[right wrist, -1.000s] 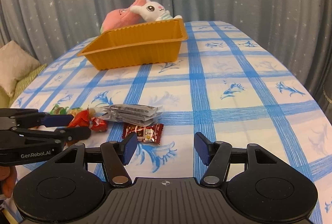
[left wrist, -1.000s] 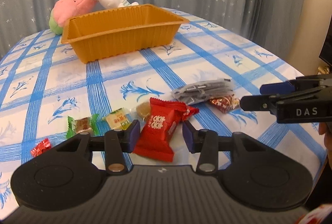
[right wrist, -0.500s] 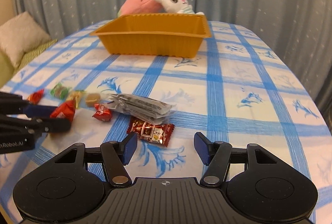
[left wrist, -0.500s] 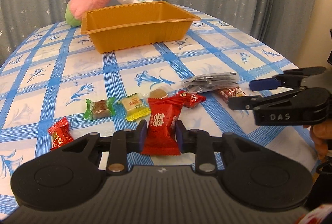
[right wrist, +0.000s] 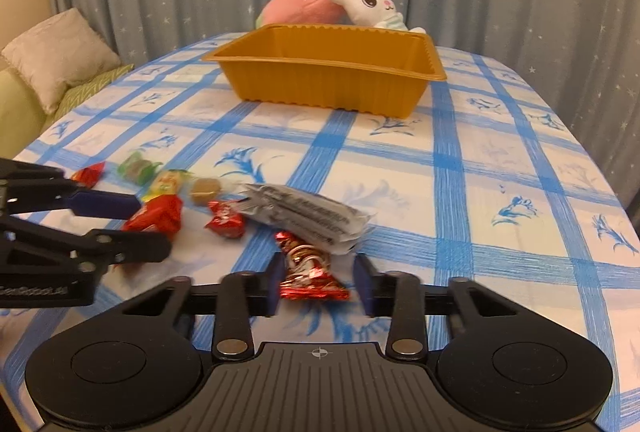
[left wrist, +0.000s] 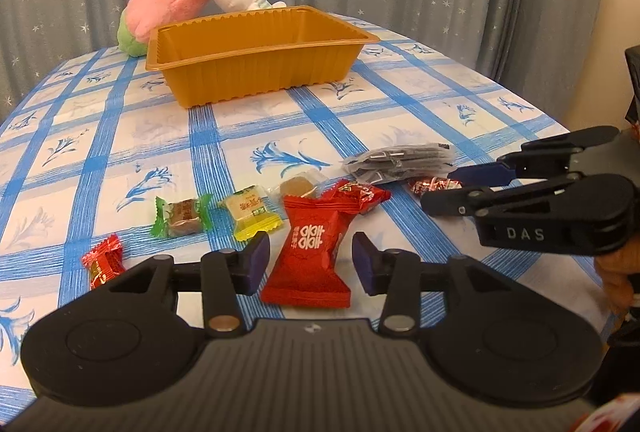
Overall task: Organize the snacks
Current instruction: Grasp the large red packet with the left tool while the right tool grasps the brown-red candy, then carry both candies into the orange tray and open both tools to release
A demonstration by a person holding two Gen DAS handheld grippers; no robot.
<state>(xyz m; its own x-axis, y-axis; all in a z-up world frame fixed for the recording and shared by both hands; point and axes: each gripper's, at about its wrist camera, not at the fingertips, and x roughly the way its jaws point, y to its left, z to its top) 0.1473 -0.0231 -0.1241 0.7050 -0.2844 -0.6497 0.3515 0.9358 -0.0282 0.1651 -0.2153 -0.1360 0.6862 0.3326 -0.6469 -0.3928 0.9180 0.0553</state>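
My left gripper (left wrist: 310, 266) hangs low over the table with its jaws opening. A big red snack packet (left wrist: 312, 256) lies between them, with a gap at each pad. My right gripper (right wrist: 319, 284) straddles a red-foil candy (right wrist: 308, 268). Its jaws are closing, and a thin gap still shows at the right pad. The left wrist view shows the right gripper (left wrist: 438, 187) coming in from the right around that candy (left wrist: 434, 185). An orange tray (left wrist: 256, 72) stands empty farther back.
A grey sachet pack (right wrist: 308, 218), a small red candy (right wrist: 225, 222), a caramel (left wrist: 298, 188) and yellow (left wrist: 250, 210), green (left wrist: 182, 218) and red (left wrist: 102, 262) sweets lie in a row. Plush toys (left wrist: 168, 8) sit behind the tray. A cushion (right wrist: 56, 56) lies off the table's left edge.
The left jaws closed on the red packet, then parted again, and the packet now lies loose between them. The right gripper slid forward over the foil candy and its jaws narrowed around it.
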